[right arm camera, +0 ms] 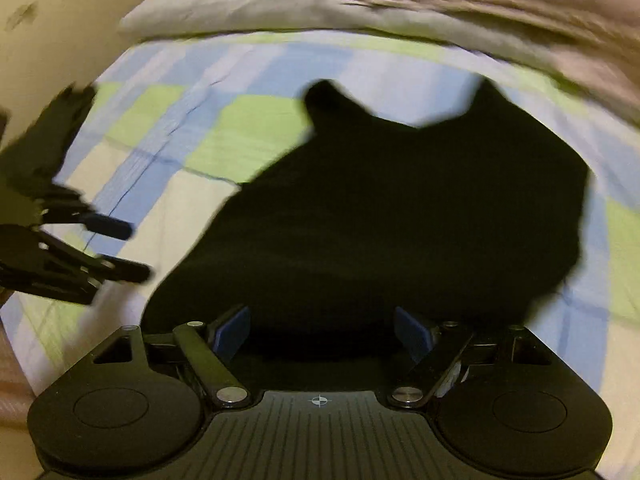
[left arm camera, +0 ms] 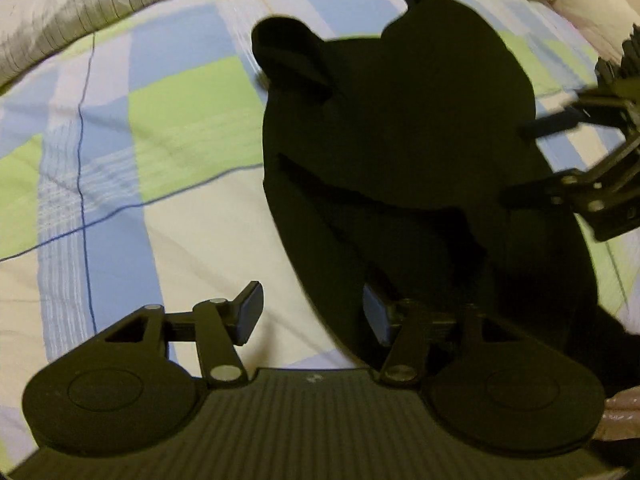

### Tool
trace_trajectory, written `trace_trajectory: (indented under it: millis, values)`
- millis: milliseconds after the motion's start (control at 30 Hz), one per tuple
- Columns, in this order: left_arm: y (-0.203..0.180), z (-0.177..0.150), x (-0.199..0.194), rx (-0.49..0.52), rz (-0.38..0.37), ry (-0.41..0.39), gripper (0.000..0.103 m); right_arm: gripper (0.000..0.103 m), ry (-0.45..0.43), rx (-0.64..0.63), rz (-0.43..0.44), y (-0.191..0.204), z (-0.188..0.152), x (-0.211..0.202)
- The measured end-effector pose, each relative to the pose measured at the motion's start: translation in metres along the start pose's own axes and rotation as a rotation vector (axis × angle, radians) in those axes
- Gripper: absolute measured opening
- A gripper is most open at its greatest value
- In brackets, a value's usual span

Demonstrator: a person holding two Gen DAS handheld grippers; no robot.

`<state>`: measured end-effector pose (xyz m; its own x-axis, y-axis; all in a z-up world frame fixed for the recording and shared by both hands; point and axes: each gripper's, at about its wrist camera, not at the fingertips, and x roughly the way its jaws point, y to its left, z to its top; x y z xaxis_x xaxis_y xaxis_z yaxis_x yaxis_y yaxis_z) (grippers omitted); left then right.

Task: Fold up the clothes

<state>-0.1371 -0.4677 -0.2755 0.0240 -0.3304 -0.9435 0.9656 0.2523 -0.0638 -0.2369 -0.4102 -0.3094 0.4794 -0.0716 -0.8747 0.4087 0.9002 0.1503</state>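
Note:
A black garment lies spread on the checked bed sheet, with a rolled cuff or sleeve end at its far left. My left gripper hangs open over the garment's near left edge; its right finger is above the cloth, its left finger above bare sheet. In the right wrist view the same garment fills the middle, and my right gripper stands wide open above its near edge, with the pads apart from the cloth. Each gripper shows in the other's view: the right gripper and the left gripper, both open.
The sheet is checked in blue, green and cream. A grey-beige quilt is bunched along the far side of the bed, and a pale quilt or pillow runs along the far side in the right wrist view. A cream wall stands at the left.

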Motion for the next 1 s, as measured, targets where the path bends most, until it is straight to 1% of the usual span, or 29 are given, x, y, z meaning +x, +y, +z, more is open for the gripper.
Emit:
trace_trajectory:
  millis: [33, 67, 200, 233, 267, 333, 367, 400, 500, 600, 667, 767, 867, 900, 933, 1000]
  values:
    - [0.002, -0.001, 0.002, 0.003, 0.005, 0.008, 0.055, 0.088, 0.004, -0.005, 0.007, 0.005, 0.002, 0.009]
    - [0.004, -0.002, 0.005, 0.007, 0.01, 0.017, 0.056, 0.09, 0.012, -0.002, 0.015, 0.008, 0.006, 0.018]
    - [0.013, -0.009, 0.004, 0.026, 0.028, 0.039, 0.057, 0.09, 0.09, 0.025, -0.012, 0.011, 0.011, 0.052]
    - [0.015, -0.011, 0.002, 0.029, 0.027, 0.036, 0.057, 0.082, 0.091, 0.038, -0.022, 0.01, 0.011, 0.052]
    - [0.018, -0.012, 0.0, 0.03, 0.028, 0.031, 0.057, 0.072, 0.093, 0.046, -0.032, 0.008, 0.013, 0.049]
    - [0.022, -0.015, -0.006, 0.016, 0.031, 0.011, 0.06, 0.022, 0.101, 0.055, -0.048, 0.002, 0.016, 0.04]
    - [0.025, -0.016, -0.009, 0.003, 0.024, 0.005, 0.06, 0.02, 0.104, 0.06, -0.061, 0.0, 0.018, 0.035]
    - [0.027, -0.017, -0.012, -0.01, 0.018, -0.002, 0.06, 0.016, 0.1, 0.07, -0.071, -0.004, 0.018, 0.027]
    - [0.033, -0.019, -0.022, -0.051, -0.011, -0.029, 0.06, 0.013, 0.058, 0.118, -0.12, -0.022, 0.009, -0.014]
    - [0.034, -0.019, -0.028, -0.092, -0.061, -0.051, 0.062, 0.013, 0.001, 0.185, -0.217, -0.05, -0.01, -0.068]
    - [0.032, -0.018, -0.029, -0.116, -0.093, -0.056, 0.063, 0.013, -0.03, 0.228, -0.313, -0.072, -0.033, -0.105]
    - [0.025, -0.014, -0.022, -0.136, -0.117, -0.05, 0.064, 0.012, -0.05, 0.284, -0.474, -0.111, -0.069, -0.144]
    - [0.012, -0.009, -0.01, -0.15, -0.105, -0.041, 0.066, 0.01, -0.018, 0.368, -0.62, -0.16, -0.105, -0.166]
    - [0.008, -0.008, -0.005, -0.156, -0.096, -0.032, 0.066, 0.006, 0.005, 0.407, -0.654, -0.178, -0.118, -0.168]
    - [0.004, -0.007, 0.001, -0.164, -0.085, -0.022, 0.066, 0.006, 0.033, 0.453, -0.679, -0.196, -0.131, -0.167]
    - [-0.006, -0.005, 0.014, -0.183, -0.061, 0.0, 0.066, 0.006, 0.073, 0.533, -0.699, -0.227, -0.152, -0.164]
